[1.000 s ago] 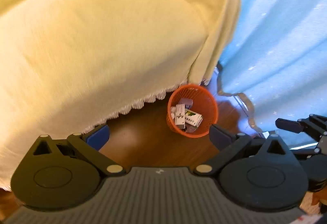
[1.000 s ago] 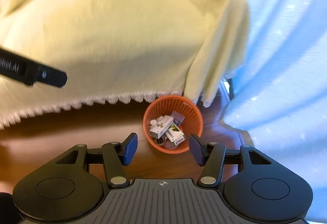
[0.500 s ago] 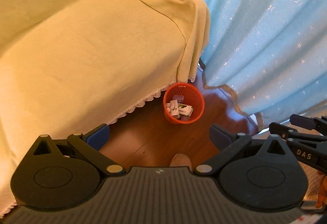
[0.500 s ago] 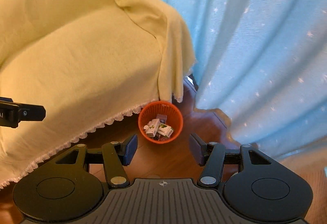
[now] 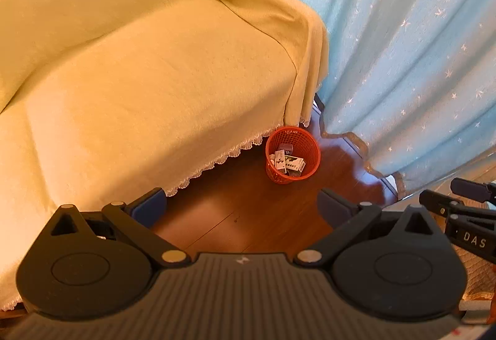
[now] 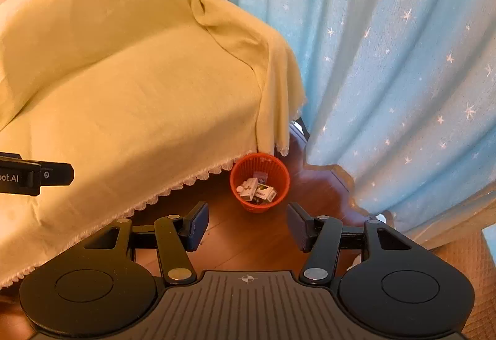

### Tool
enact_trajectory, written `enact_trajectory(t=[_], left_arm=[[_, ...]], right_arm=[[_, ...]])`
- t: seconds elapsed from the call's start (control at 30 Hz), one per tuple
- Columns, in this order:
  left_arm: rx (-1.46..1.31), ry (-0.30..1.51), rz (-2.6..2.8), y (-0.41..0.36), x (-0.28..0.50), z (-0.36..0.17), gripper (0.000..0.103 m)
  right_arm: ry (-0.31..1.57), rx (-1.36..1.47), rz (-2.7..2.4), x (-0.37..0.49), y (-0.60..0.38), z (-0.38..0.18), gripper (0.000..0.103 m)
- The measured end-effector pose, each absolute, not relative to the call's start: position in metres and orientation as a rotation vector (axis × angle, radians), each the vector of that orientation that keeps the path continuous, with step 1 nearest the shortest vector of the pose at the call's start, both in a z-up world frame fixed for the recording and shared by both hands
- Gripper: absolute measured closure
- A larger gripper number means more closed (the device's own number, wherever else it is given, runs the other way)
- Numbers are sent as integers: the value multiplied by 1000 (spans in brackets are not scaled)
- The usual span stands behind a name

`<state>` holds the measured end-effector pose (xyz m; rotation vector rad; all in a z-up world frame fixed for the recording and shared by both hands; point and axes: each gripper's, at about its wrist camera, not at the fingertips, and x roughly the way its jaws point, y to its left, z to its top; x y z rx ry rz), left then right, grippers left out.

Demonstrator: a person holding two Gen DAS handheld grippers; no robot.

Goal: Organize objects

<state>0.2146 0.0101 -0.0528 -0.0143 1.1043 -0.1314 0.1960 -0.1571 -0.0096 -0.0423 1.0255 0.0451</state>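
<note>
Your left gripper (image 5: 240, 208) is released, jaws spread wide, nothing between them. Your right gripper (image 6: 247, 227) is also released and empty, jaws less far apart. Both sit high above the wood floor (image 5: 257, 209), well apart from the orange basket (image 5: 311, 154), which is the landmark here. In the left wrist view your right gripper pokes in at the far right edge, well right of the basket. In the right wrist view your left gripper shows at the left edge, over the sofa. The basket stands upright on the floor. Small boxes (image 6: 257, 189) lie inside it, white with green print, piled loosely; labels too small to read. Sofa under a yellow cover (image 5: 139, 76) is just left of and behind the basket, its lace hem nearly touching the rim. Blue star-print curtain (image 6: 387, 76) hangs right of and behind the basket, reaching the floor.
</note>
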Motion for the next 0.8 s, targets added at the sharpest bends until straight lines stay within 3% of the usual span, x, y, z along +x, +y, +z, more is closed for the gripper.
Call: enact_trajectory(t=[0.8], left_arm=[[41, 1044, -109, -20, 184, -12, 1]], right_arm=[[986, -18, 86, 171, -180, 20, 50]])
